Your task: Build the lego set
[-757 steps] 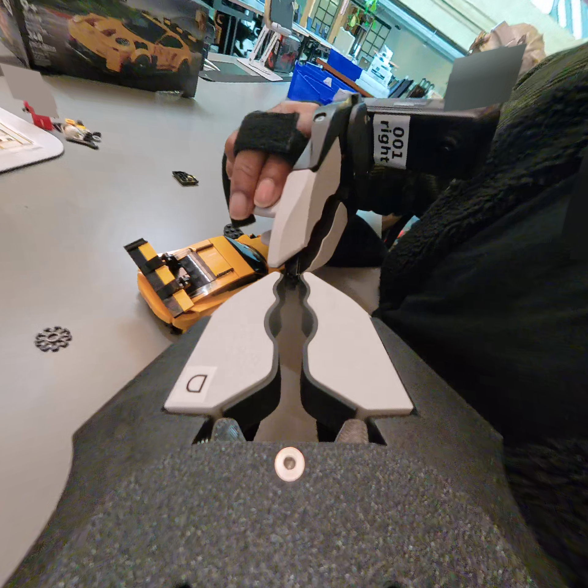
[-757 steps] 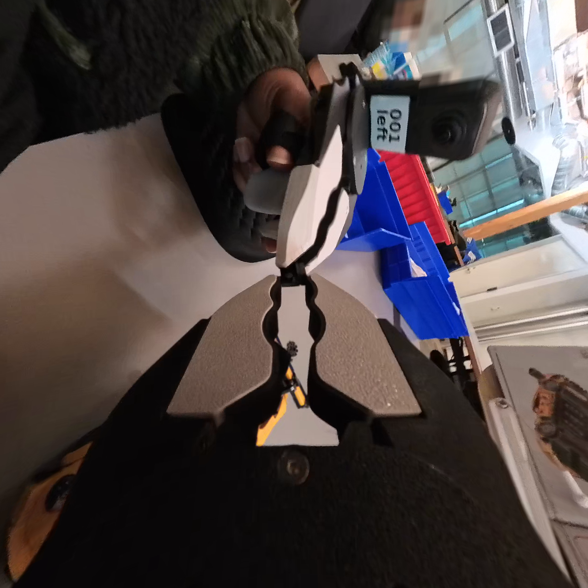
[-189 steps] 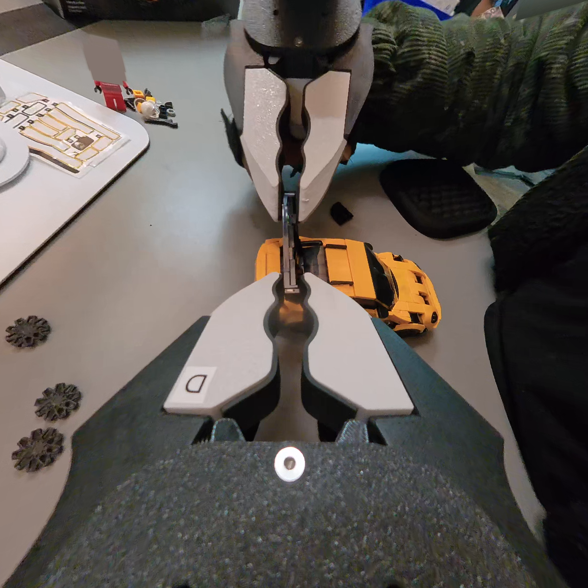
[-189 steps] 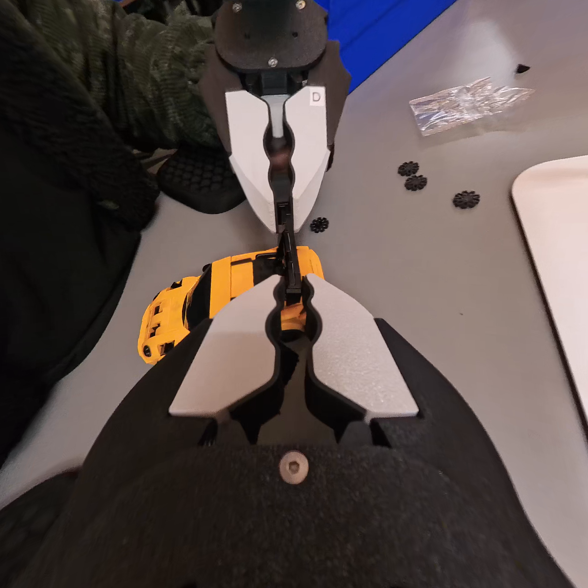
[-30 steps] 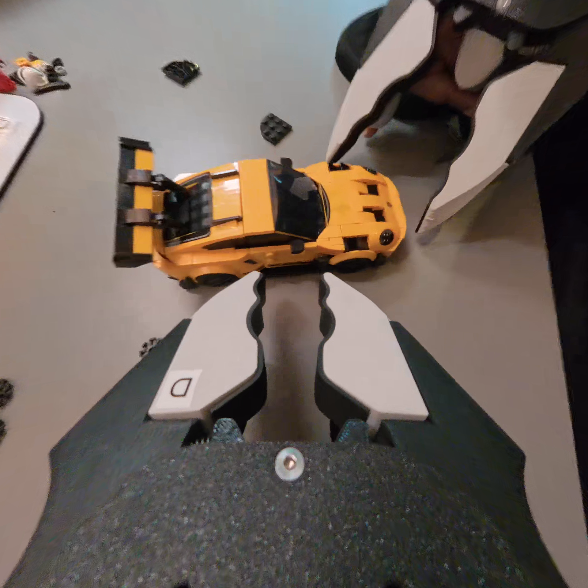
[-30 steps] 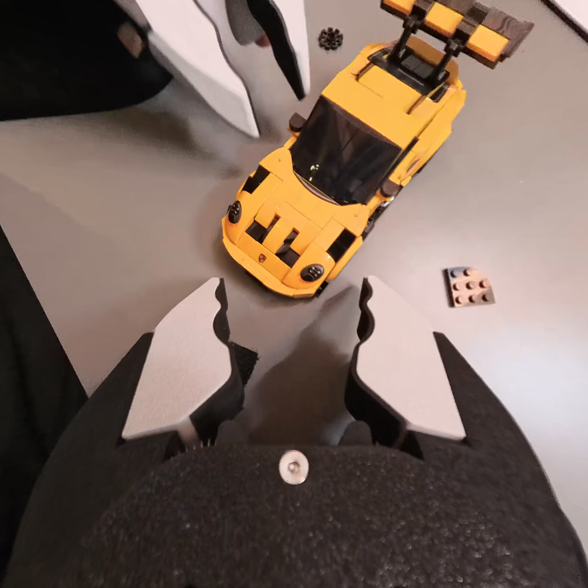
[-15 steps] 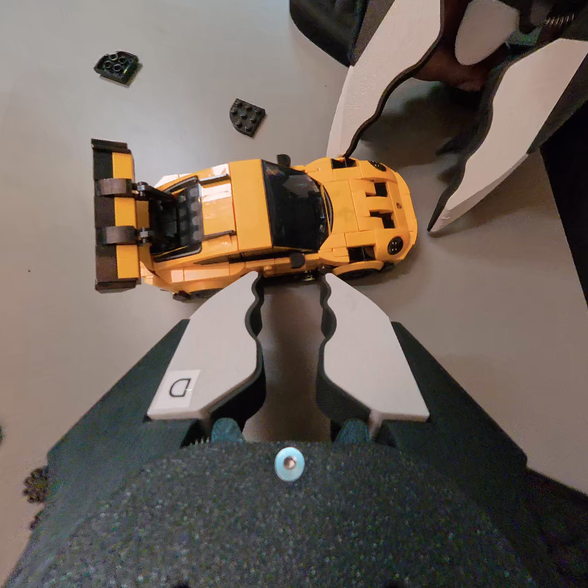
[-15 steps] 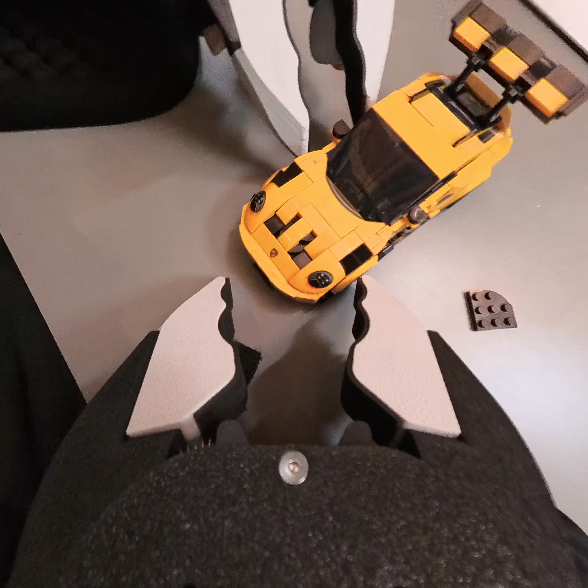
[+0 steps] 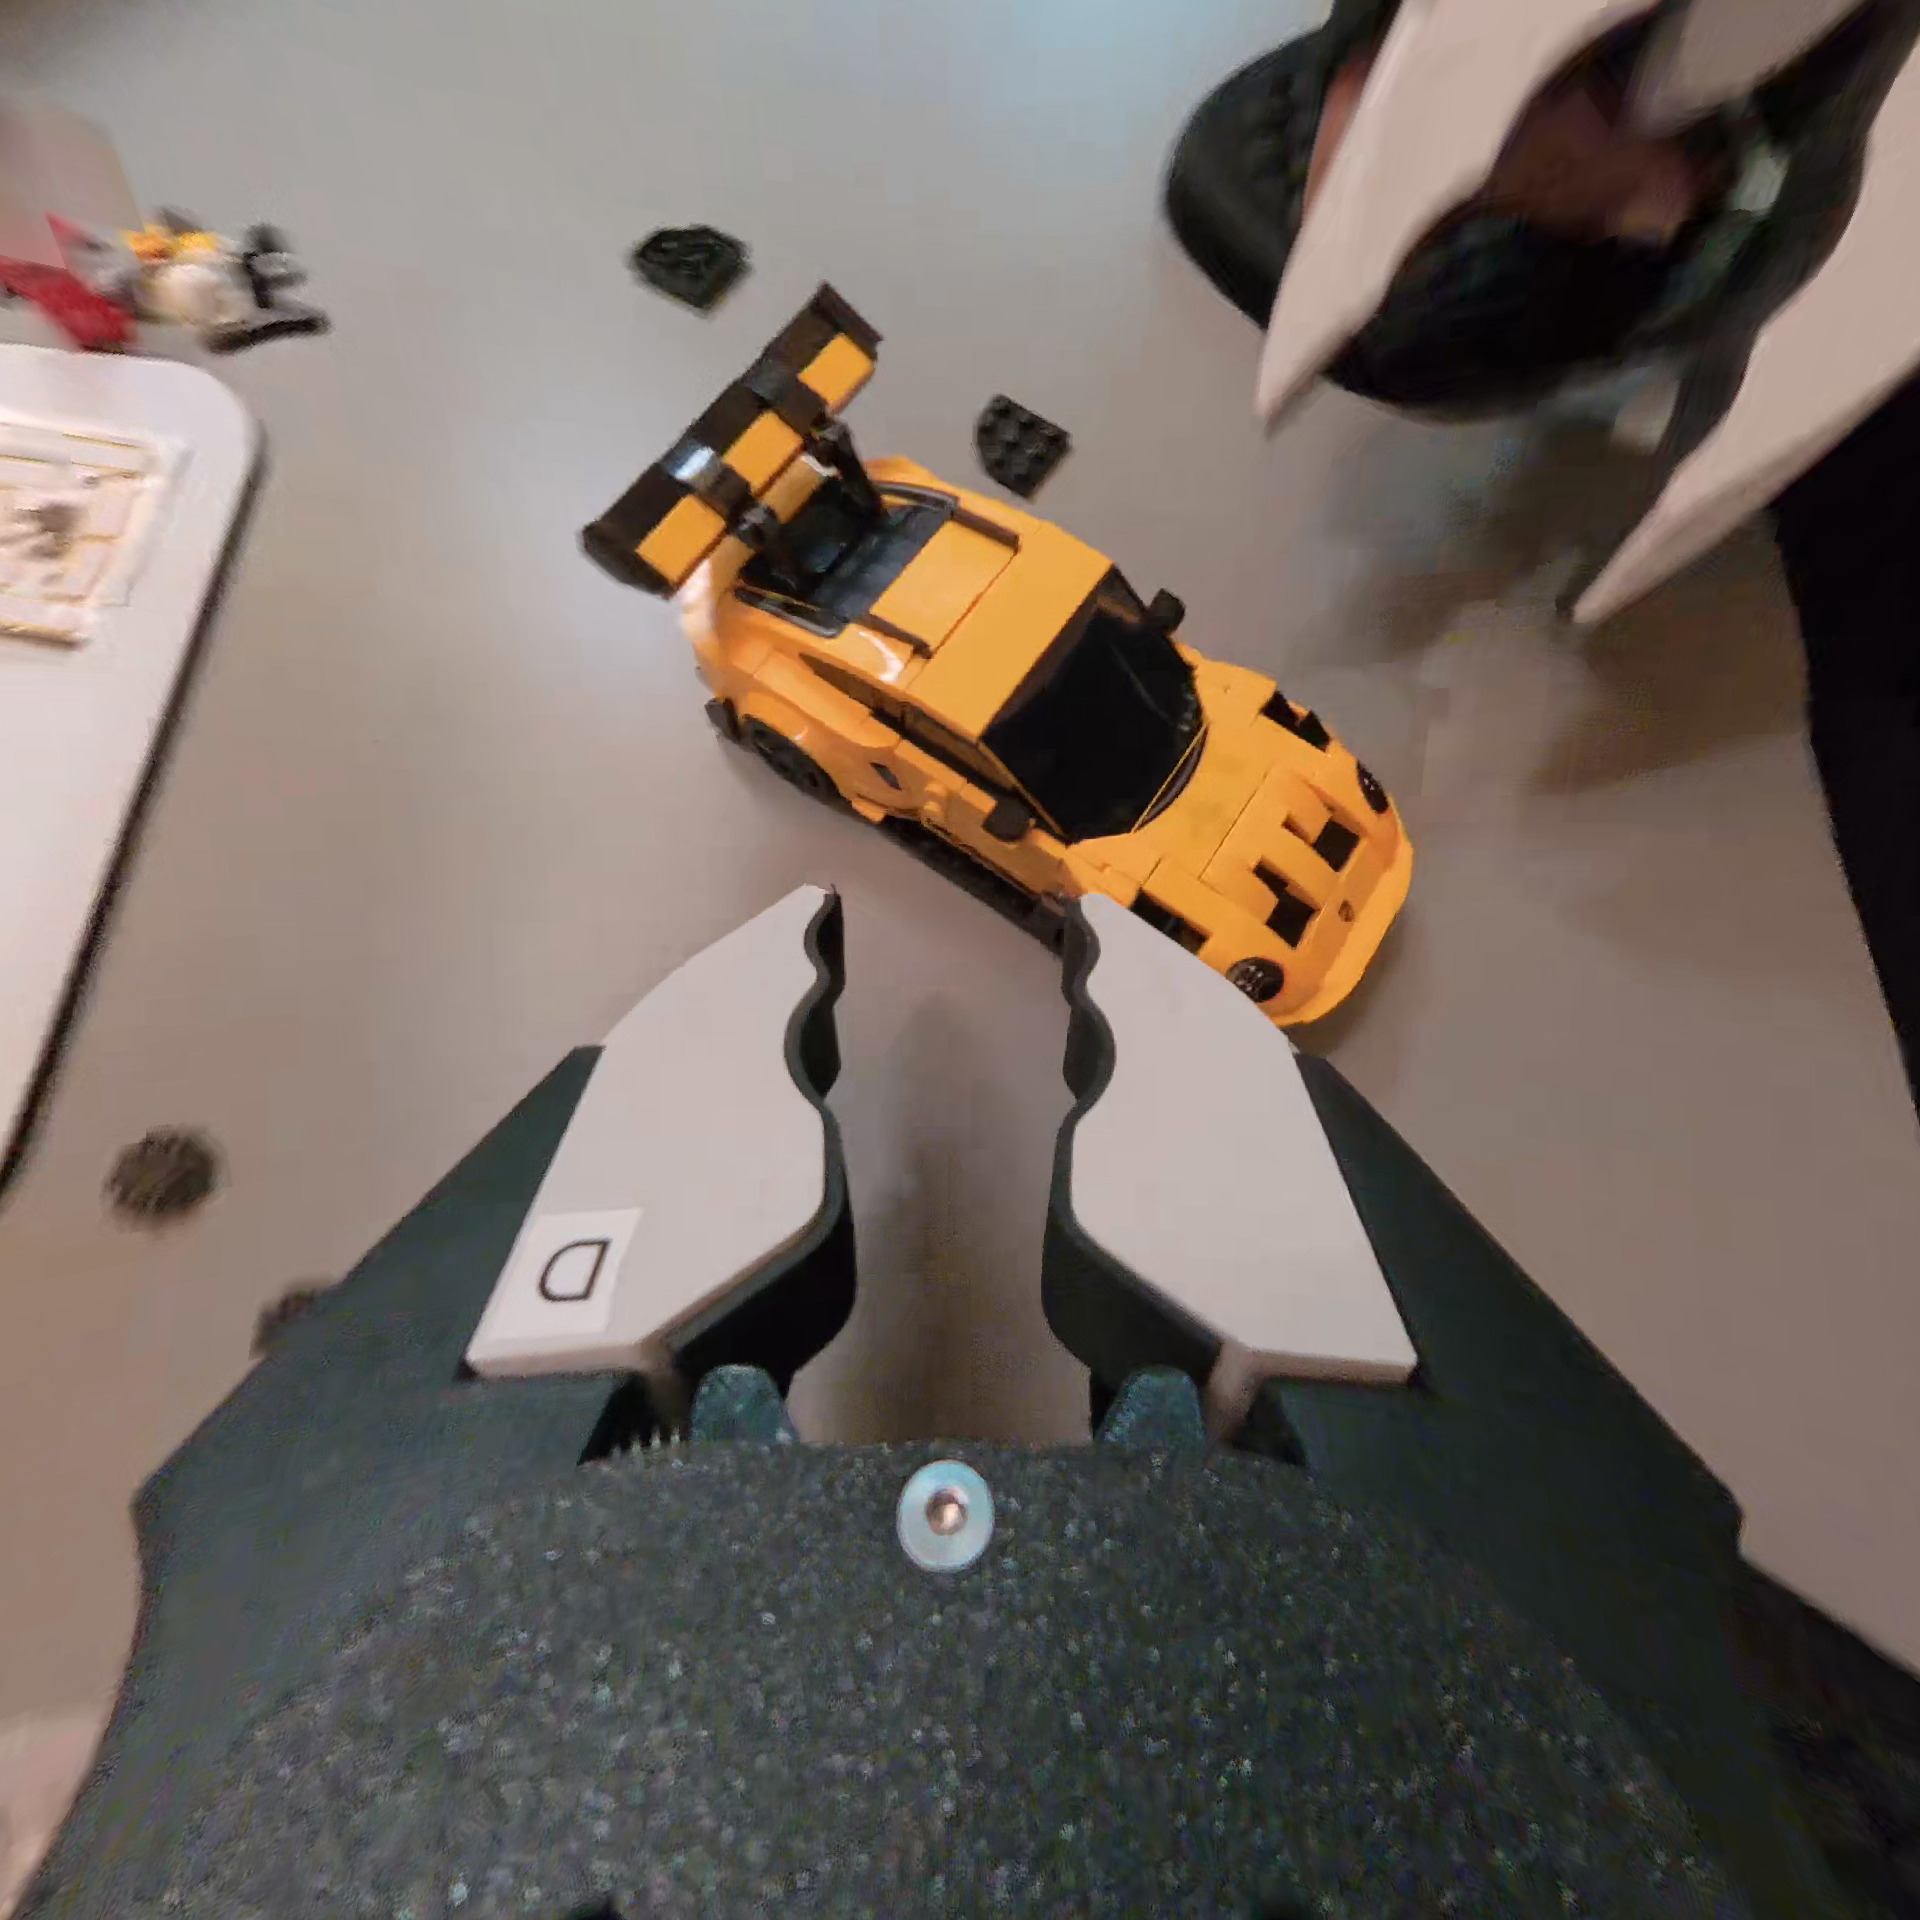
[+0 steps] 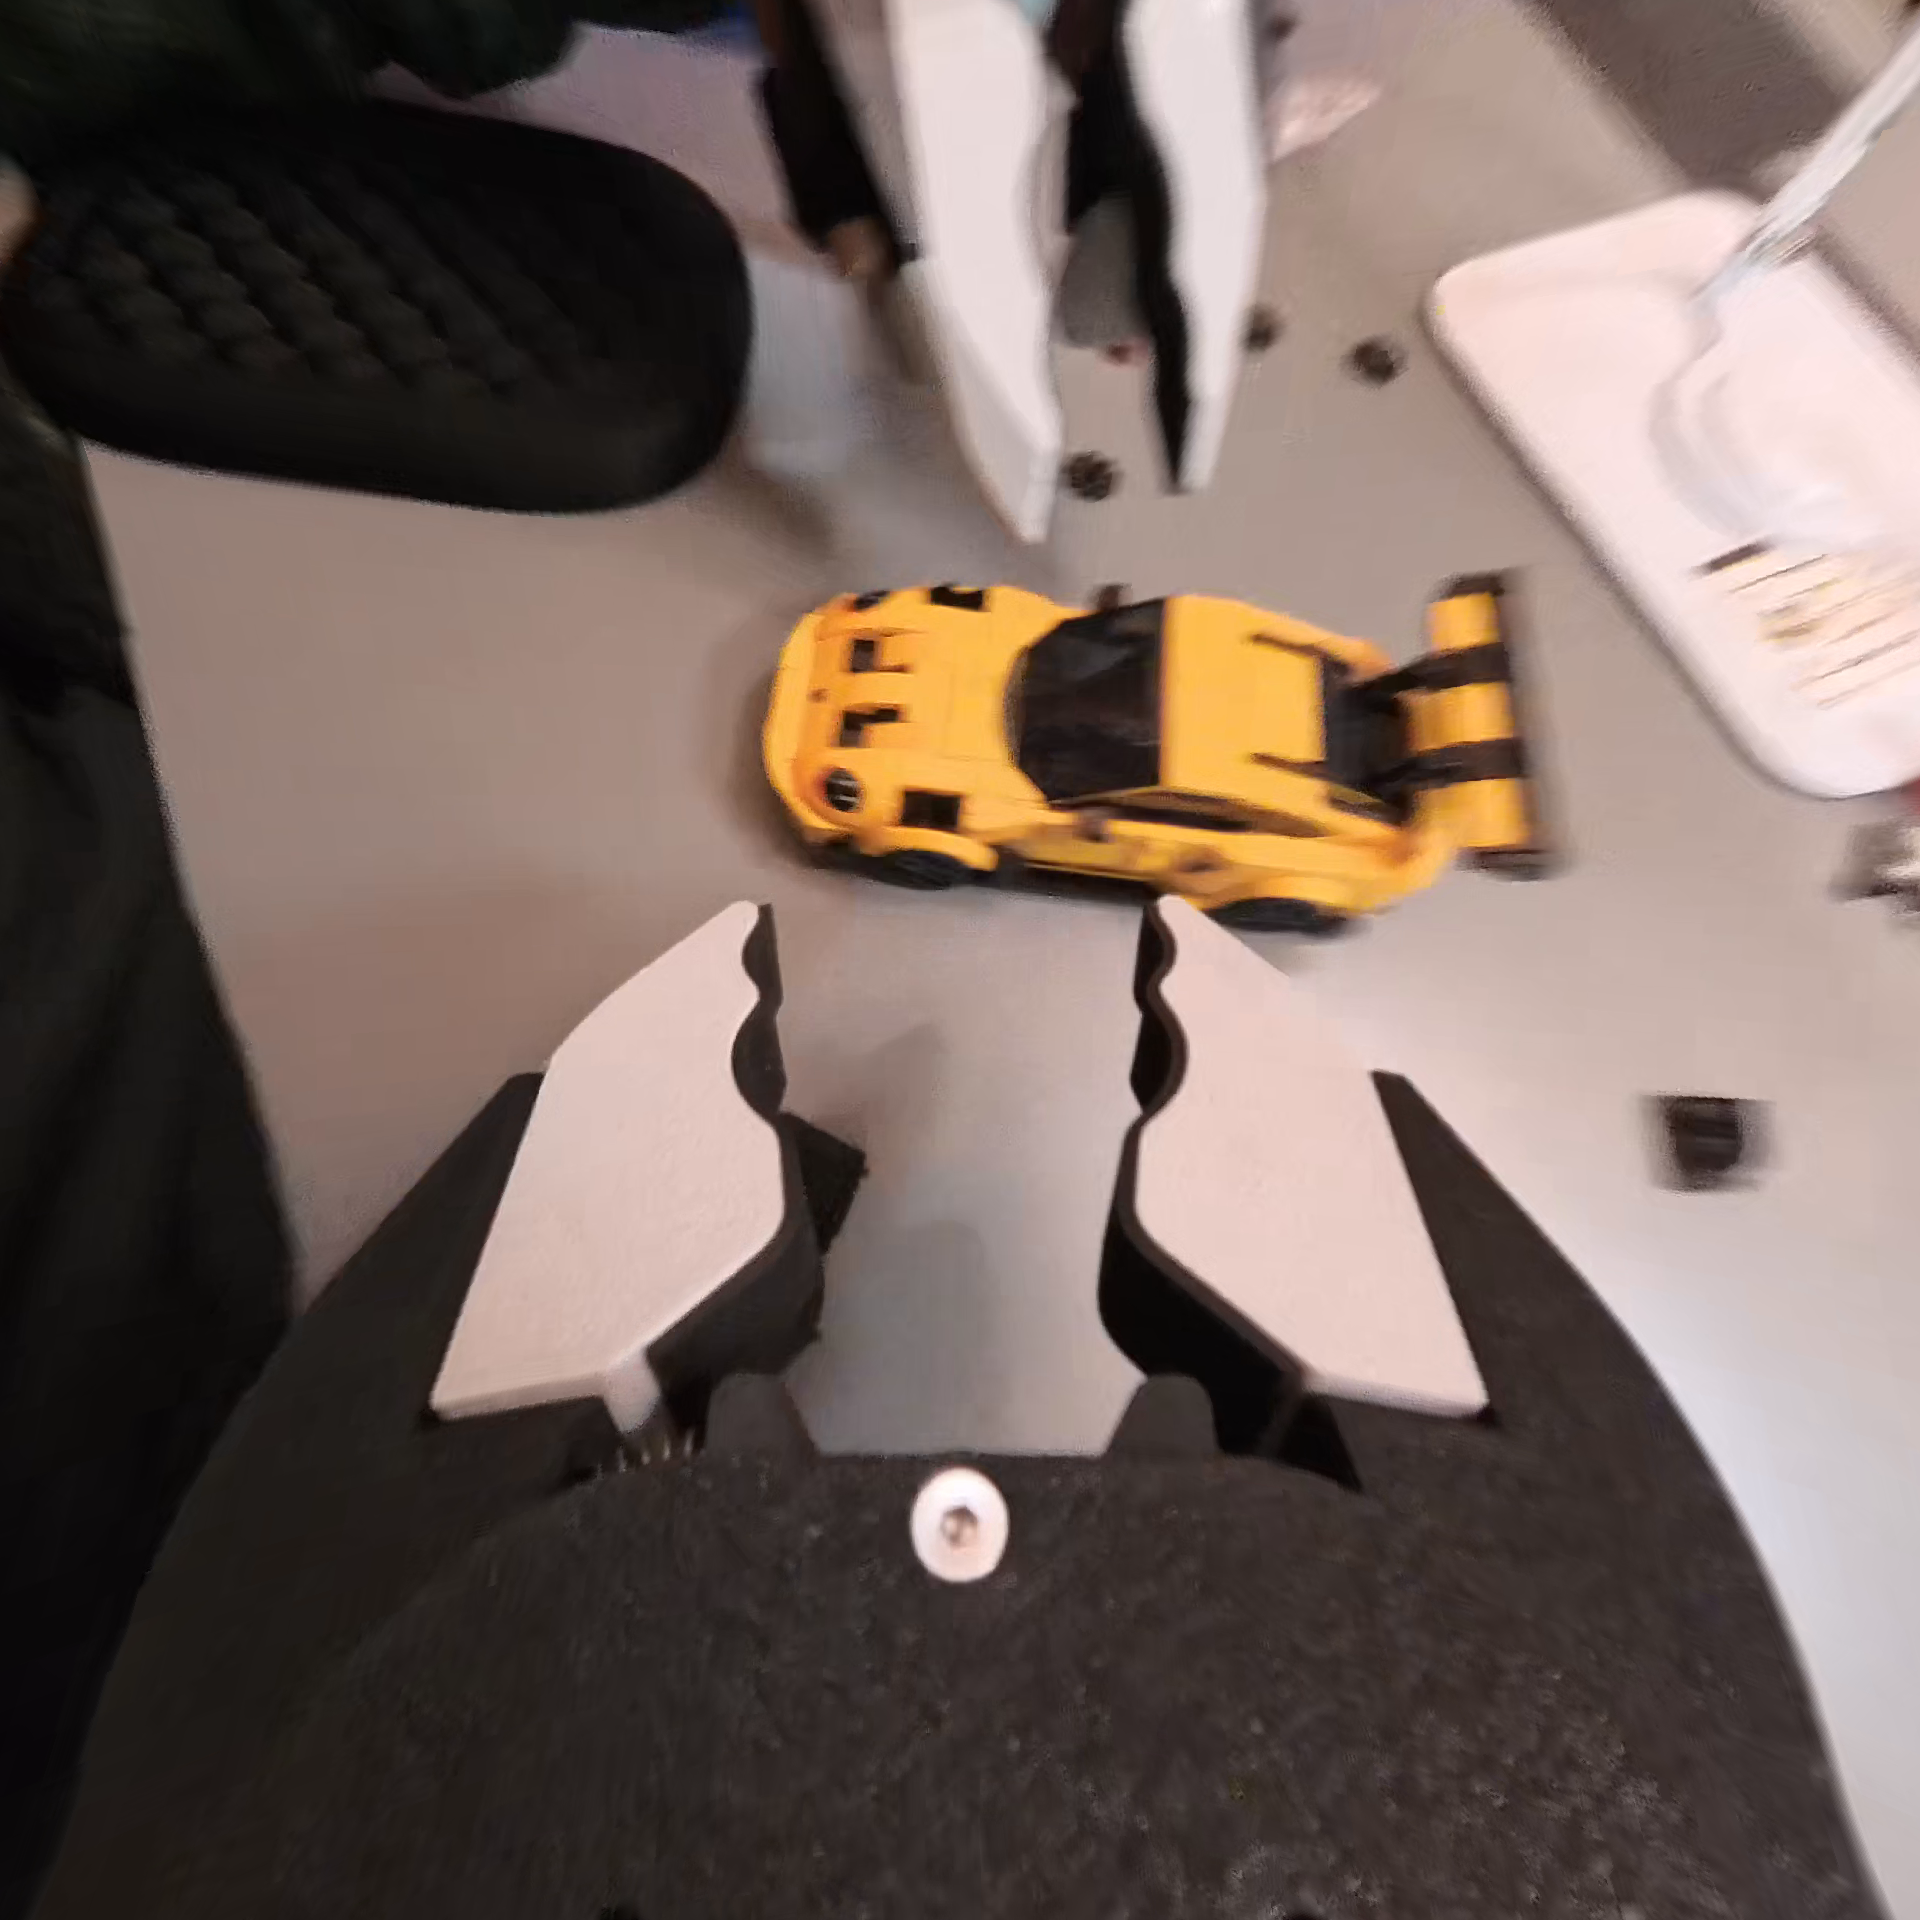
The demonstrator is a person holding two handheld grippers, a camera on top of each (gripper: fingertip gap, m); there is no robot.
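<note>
Yellow, one lego car (image 9: 1049, 727) sits just ahead of my left gripper (image 9: 948, 909) and right gripper (image 10: 954, 914), both spread wide, empty; two black plates (image 9: 1020, 445) beyond it.

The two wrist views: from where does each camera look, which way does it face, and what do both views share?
Left wrist view: sits behind the left gripper, looks down at the yellow lego car on the grey table; its open jaws show, with the right gripper far right.
Right wrist view: sits behind the right gripper, looks down at the car's side; open jaws and a dark sleeve show.
Shared: the car, the table, the white tray.
</note>
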